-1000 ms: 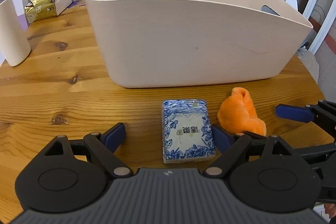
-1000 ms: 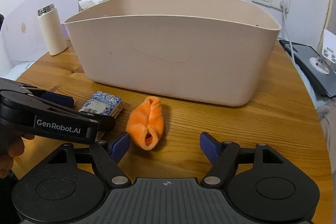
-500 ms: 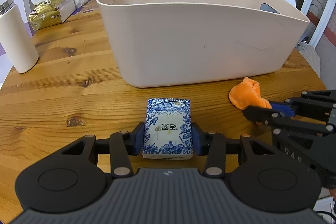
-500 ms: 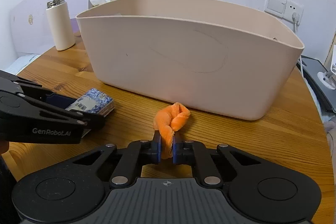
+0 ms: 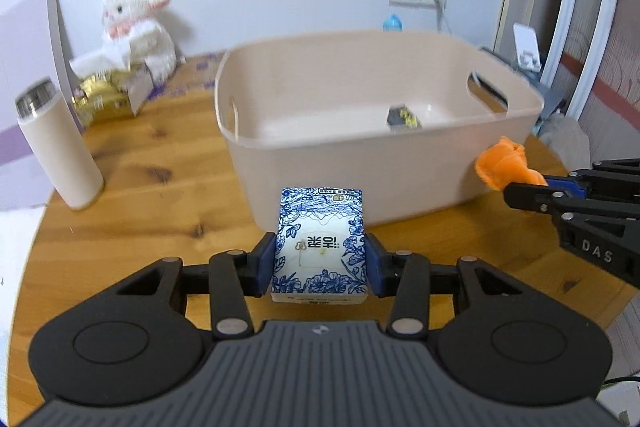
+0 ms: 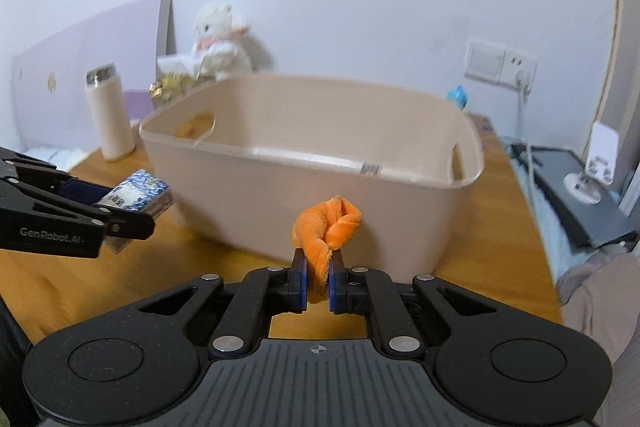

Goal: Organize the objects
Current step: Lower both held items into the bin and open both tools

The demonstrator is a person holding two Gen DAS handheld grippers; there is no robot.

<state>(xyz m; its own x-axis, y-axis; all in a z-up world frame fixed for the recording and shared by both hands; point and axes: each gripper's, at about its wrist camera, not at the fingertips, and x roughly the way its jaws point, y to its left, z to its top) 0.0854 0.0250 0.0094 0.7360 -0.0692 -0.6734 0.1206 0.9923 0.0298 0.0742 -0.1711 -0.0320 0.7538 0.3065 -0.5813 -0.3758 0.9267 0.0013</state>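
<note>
My left gripper (image 5: pixel 320 269) is shut on a blue-and-white tissue pack (image 5: pixel 320 247) and holds it in the air in front of the beige tub (image 5: pixel 304 167). The same tissue pack (image 6: pixel 138 193) shows at the left of the right wrist view. My right gripper (image 6: pixel 318 283) is shut on an orange plush cloth (image 6: pixel 326 231), raised just before the tub's (image 6: pixel 280 203) near wall. That orange cloth (image 5: pixel 502 163) also appears at the right of the left wrist view. A small dark object (image 5: pixel 402 117) lies on the tub's floor.
The round wooden table (image 5: pixel 140 219) carries a white flask (image 5: pixel 60 155) at the left, a gold tissue box (image 5: pixel 108 99) and a white plush toy (image 5: pixel 136 23) behind it. A wall socket (image 6: pixel 500 65) and a grey device (image 6: pixel 580 195) sit to the right.
Both grippers, open around their objects a second ago, have shut on them and lifted them from the table. The tub's inside has come into view.
</note>
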